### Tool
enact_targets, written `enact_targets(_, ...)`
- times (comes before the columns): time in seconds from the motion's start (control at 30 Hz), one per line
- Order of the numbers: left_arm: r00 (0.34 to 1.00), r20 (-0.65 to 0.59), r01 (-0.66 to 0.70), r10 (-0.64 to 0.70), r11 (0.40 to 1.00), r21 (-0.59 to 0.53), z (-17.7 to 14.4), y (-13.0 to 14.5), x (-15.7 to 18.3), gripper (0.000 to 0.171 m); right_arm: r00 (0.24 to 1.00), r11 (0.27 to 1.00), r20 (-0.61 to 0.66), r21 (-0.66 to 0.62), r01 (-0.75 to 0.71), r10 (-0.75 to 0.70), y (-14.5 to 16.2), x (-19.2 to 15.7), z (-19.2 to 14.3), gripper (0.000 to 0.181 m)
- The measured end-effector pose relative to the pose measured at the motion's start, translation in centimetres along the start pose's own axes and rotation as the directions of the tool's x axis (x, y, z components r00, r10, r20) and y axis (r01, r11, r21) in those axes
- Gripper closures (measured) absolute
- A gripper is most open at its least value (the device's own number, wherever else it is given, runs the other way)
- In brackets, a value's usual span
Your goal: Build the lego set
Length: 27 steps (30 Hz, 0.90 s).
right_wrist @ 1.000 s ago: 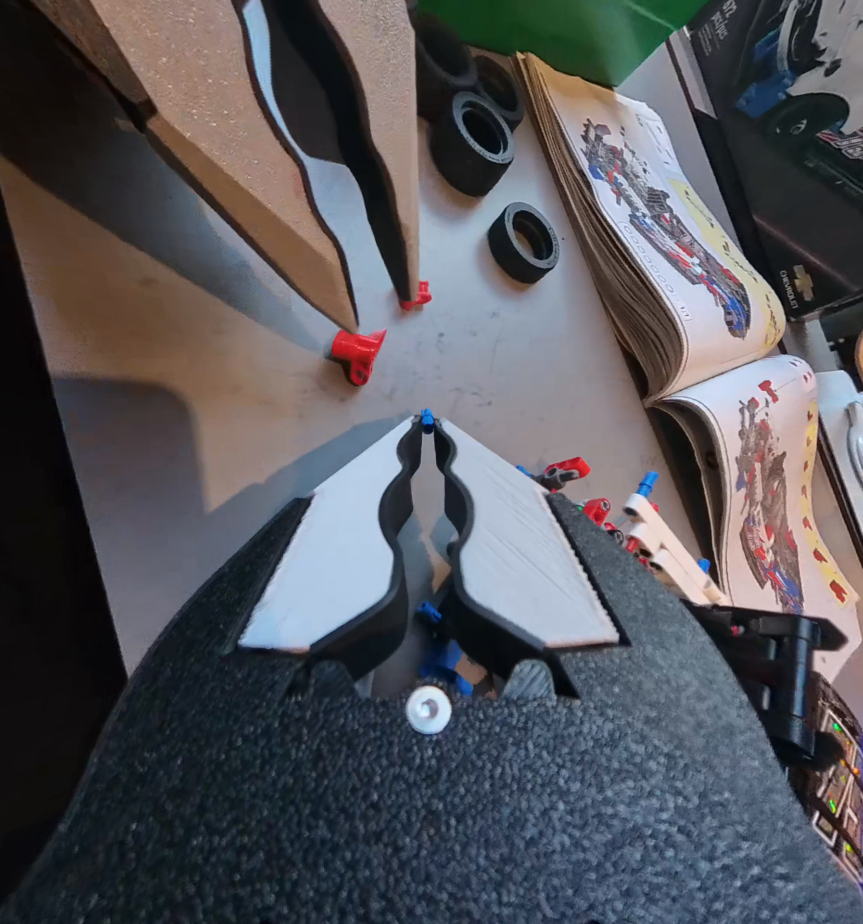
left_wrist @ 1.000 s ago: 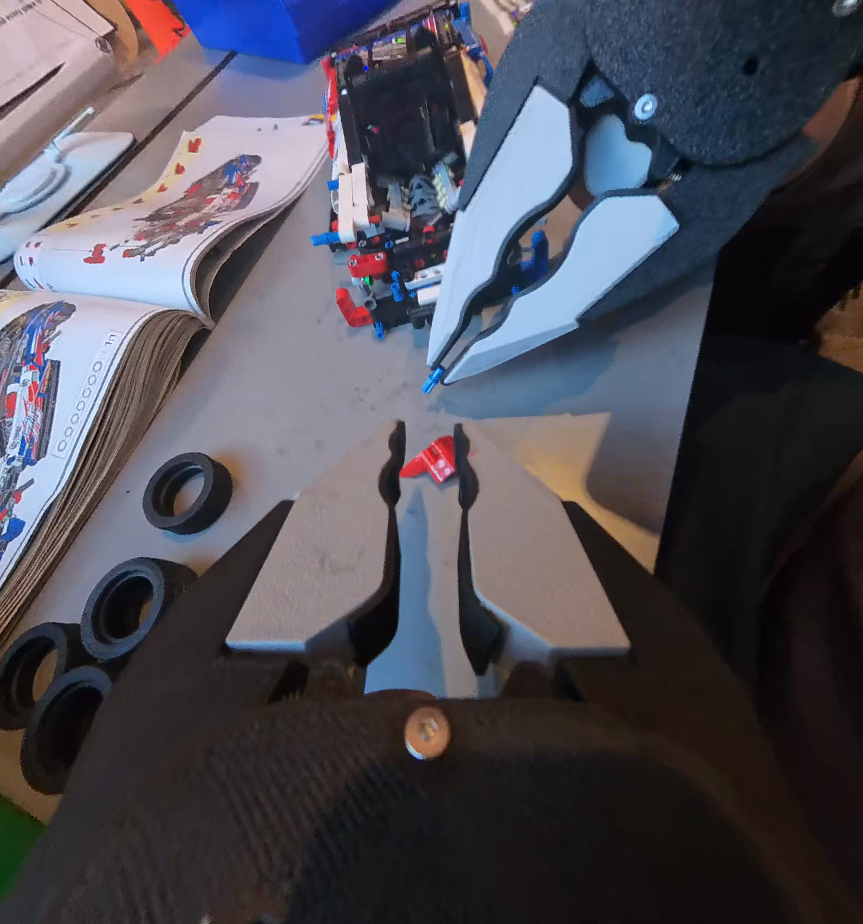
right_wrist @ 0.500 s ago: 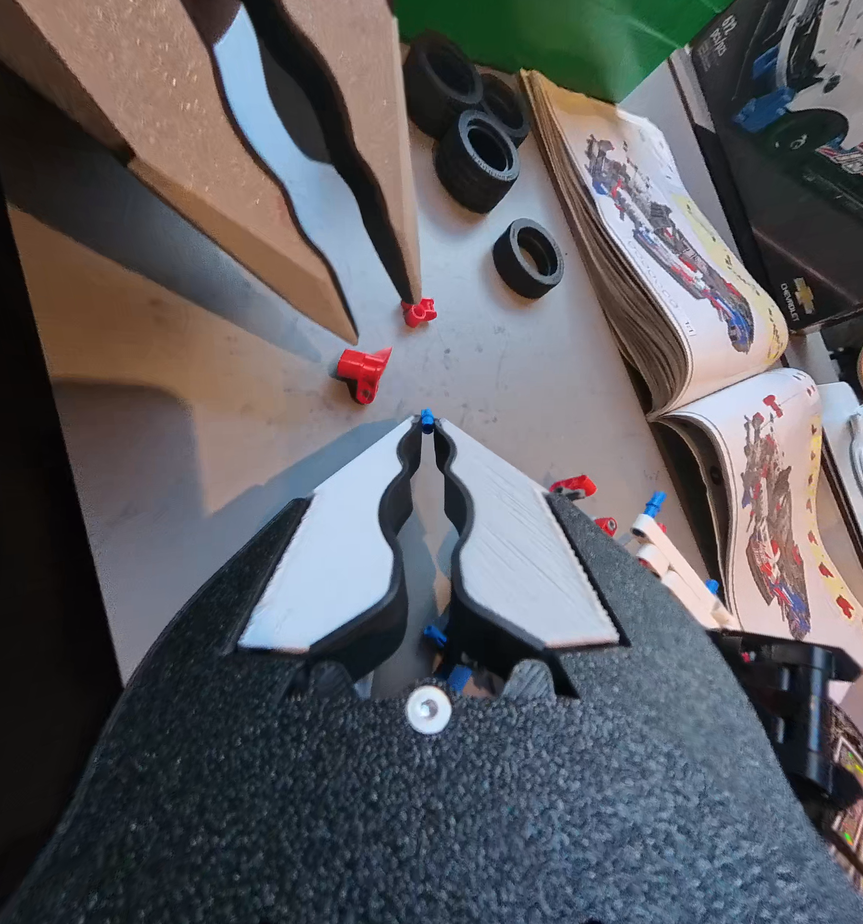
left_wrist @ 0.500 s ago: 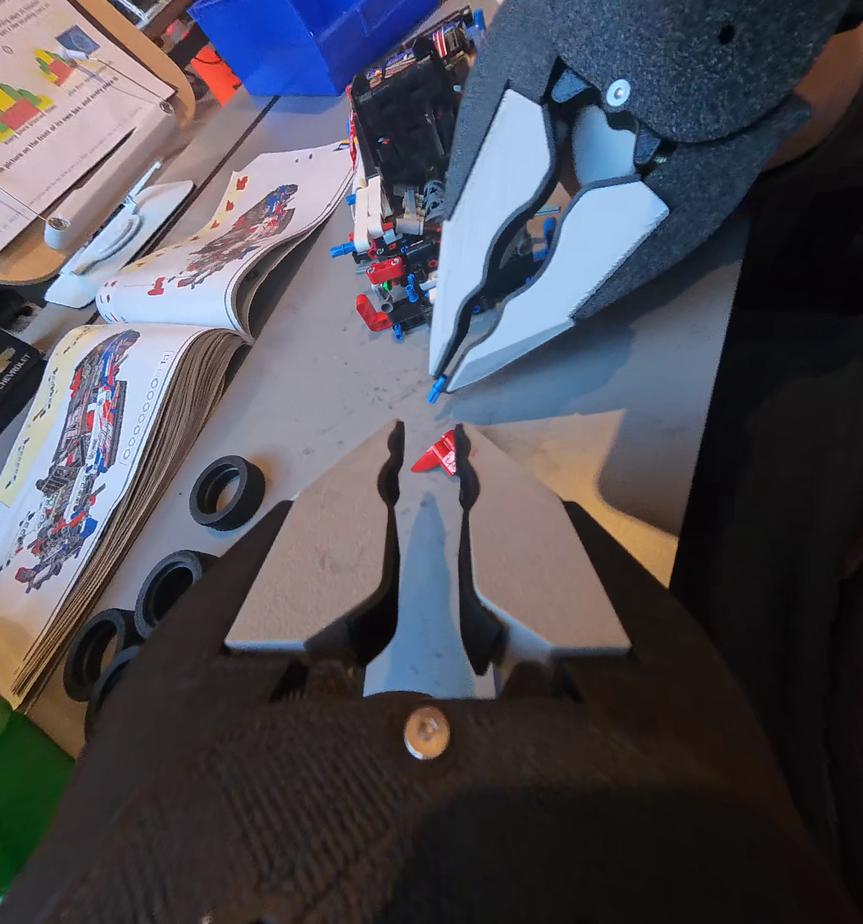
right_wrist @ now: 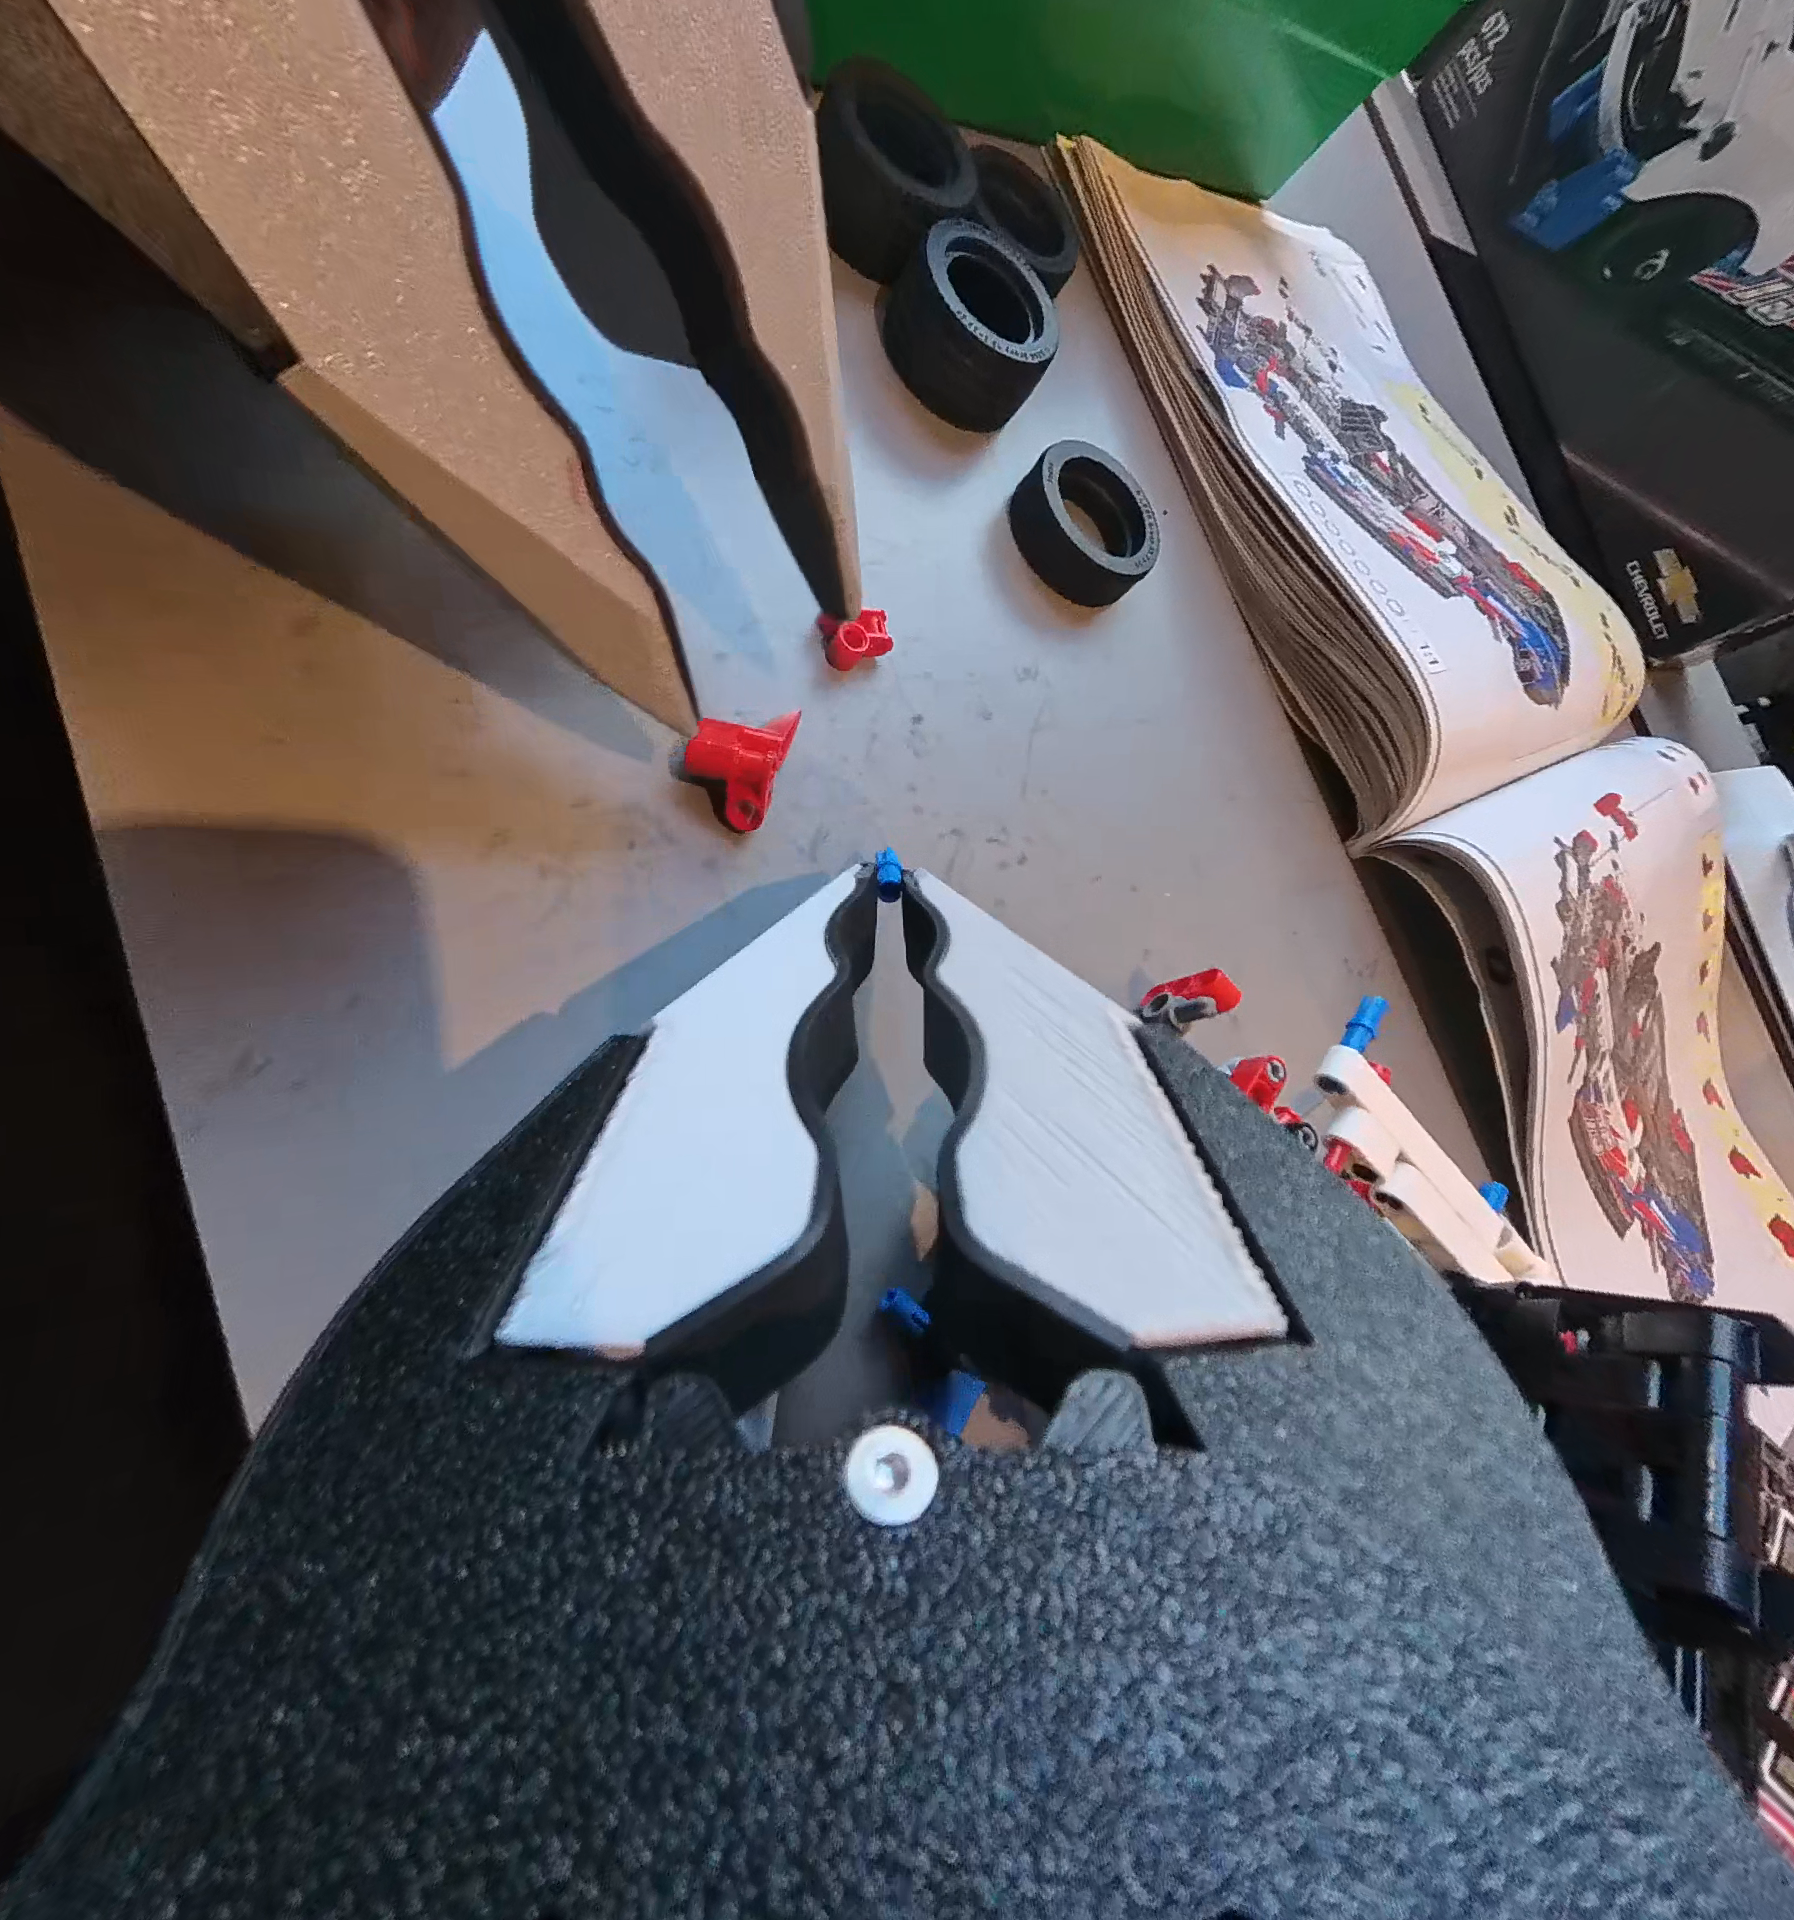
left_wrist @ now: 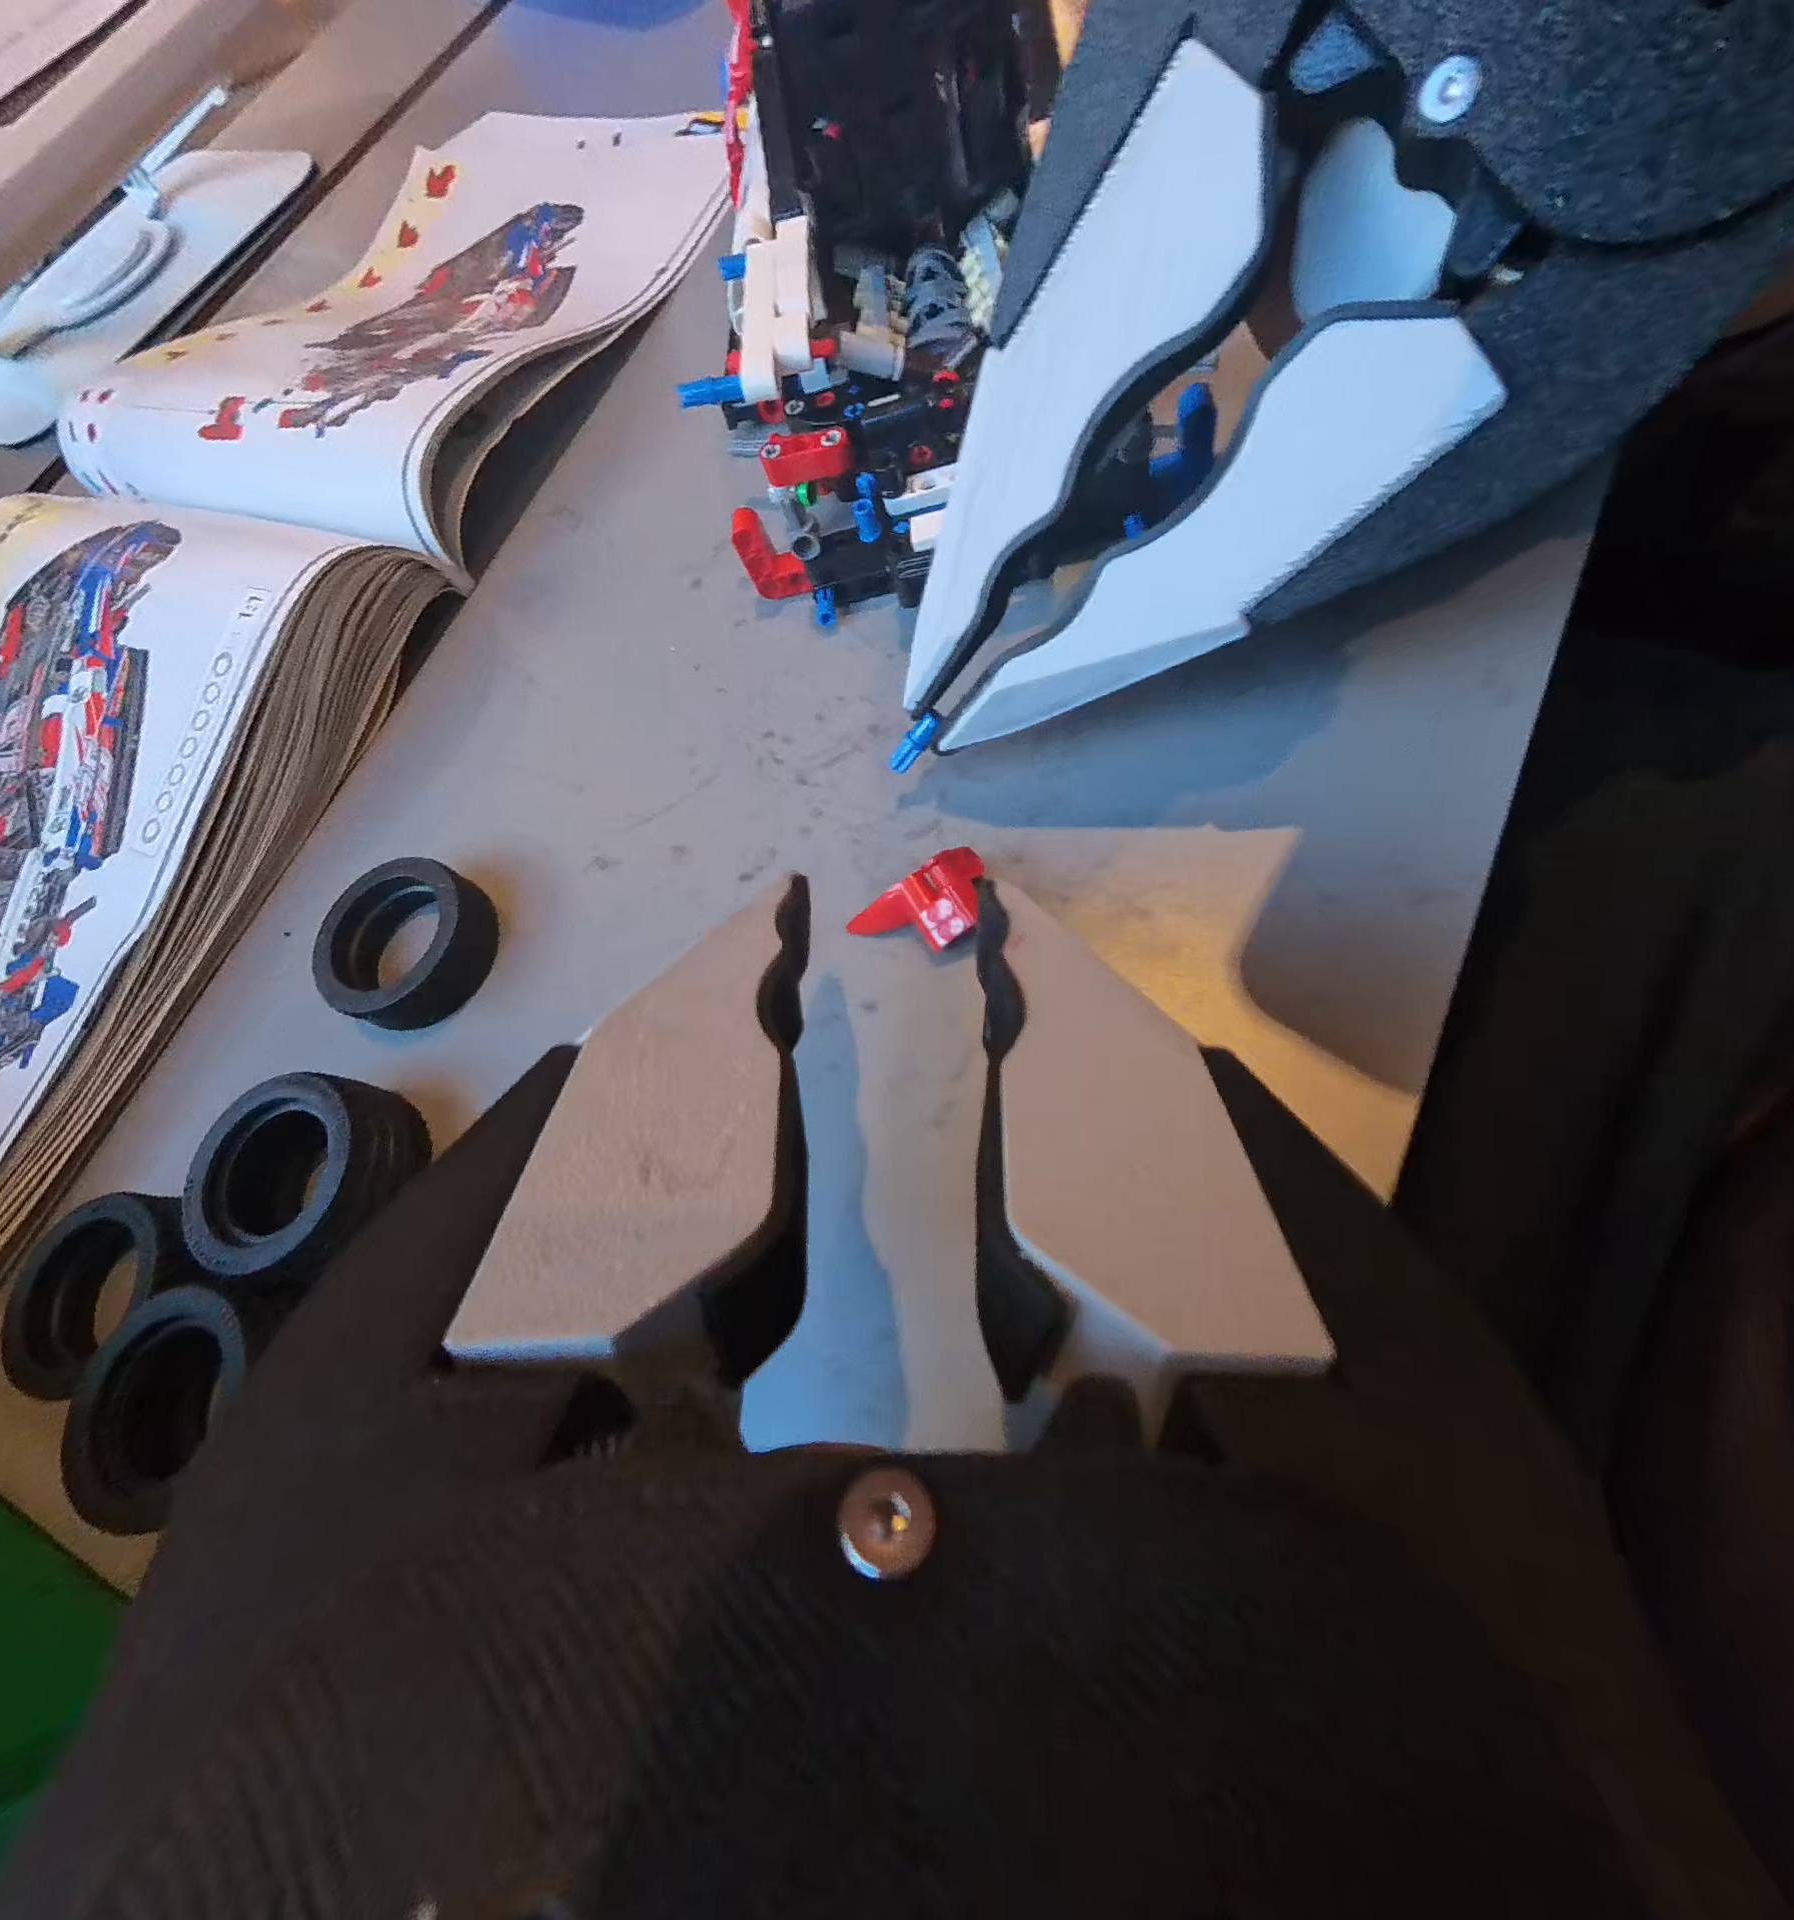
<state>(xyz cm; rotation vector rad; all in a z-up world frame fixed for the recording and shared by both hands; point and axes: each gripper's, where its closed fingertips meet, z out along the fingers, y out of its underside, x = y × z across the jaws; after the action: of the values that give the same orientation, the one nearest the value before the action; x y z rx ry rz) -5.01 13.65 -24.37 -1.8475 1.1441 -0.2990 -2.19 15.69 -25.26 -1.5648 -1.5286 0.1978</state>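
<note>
Lego model (left_wrist: pixel 851 312), half built, stands at the far side of the table (left_wrist: pixel 612 727), beside the open manual (left_wrist: pixel 280 520). Right gripper (right_wrist: pixel 885 875) is closed on a small blue pin (right_wrist: pixel 886 871), held by one end so the other end stays free, probably for pushing into a hole. Left gripper (left_wrist: pixel 888 899) is open a little, low over the table, with a red piece (left_wrist: pixel 929 902) near its right tip, likely to grasp it. Another red connector (right_wrist: pixel 857 639) lies close. Loose tyres (left_wrist: pixel 405 940) wait aside.
</note>
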Motion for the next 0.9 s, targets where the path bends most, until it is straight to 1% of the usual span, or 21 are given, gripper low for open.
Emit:
enact_targets(0.13, 0.999, -0.013, 0.044, -0.044, 0.998, -0.051, 0.4, 0.6, -0.1, 0.140, 1.000, 1.000, 0.027, -0.008, 0.001, 0.000, 0.2, -0.4, 0.3, 0.177)
enact_targets(0.2, 0.999, -0.020, 0.046, -0.048, 0.996, -0.081, 0.7, 1.0, -0.1, 0.137, 1.000, 1.000, 0.028, -0.018, 0.003, -0.003, 0.3, -0.4, 0.4, 0.177)
enact_targets(0.4, 0.996, -0.060, 0.061, -0.069, 0.989, -0.136, 1.4, 1.6, 0.3, 0.137, 0.999, 1.000, 0.042, -0.022, -0.011, 0.011, 0.4, -0.5, 0.4, 0.177)
enact_targets(0.47, 0.995, -0.070, 0.066, -0.077, 0.988, -0.139, 1.4, 1.6, 0.4, 0.141, 0.999, 0.999, 0.052, -0.034, -0.008, 0.009, 0.6, -0.7, 0.4, 0.177)
enact_targets(0.53, 0.992, -0.095, 0.071, -0.086, 0.987, -0.145, 1.5, 1.6, 0.6, 0.154, 0.999, 0.998, 0.053, -0.058, 0.010, -0.006, 1.0, -0.9, 0.5, 0.177)
enact_targets(0.6, 0.991, -0.102, 0.076, -0.092, 0.986, -0.148, 1.5, 1.7, 0.7, 0.159, 0.999, 0.998, 0.040, -0.058, 0.029, -0.027, 1.0, -0.9, 0.5, 0.177)
enact_targets(0.7, 0.989, -0.117, 0.077, -0.094, 0.986, -0.147, 1.5, 1.6, 0.8, 0.160, 0.999, 0.998, 0.038, -0.061, 0.034, -0.032, 0.9, -1.1, 0.3, 0.177)
enact_targets(0.83, 0.986, -0.136, 0.081, -0.101, 0.986, -0.146, 1.4, 1.6, 0.9, 0.160, 0.995, 1.000, 0.098, -0.015, -0.018, 0.019, 0.1, -1.7, -0.1, 0.161)
enact_targets(0.9, 0.988, -0.134, 0.064, -0.083, 0.988, -0.140, 1.4, 1.6, 1.0, 0.160, 0.992, 0.999, 0.119, 0.001, -0.033, 0.033, -0.1, -1.8, -0.2, 0.161)
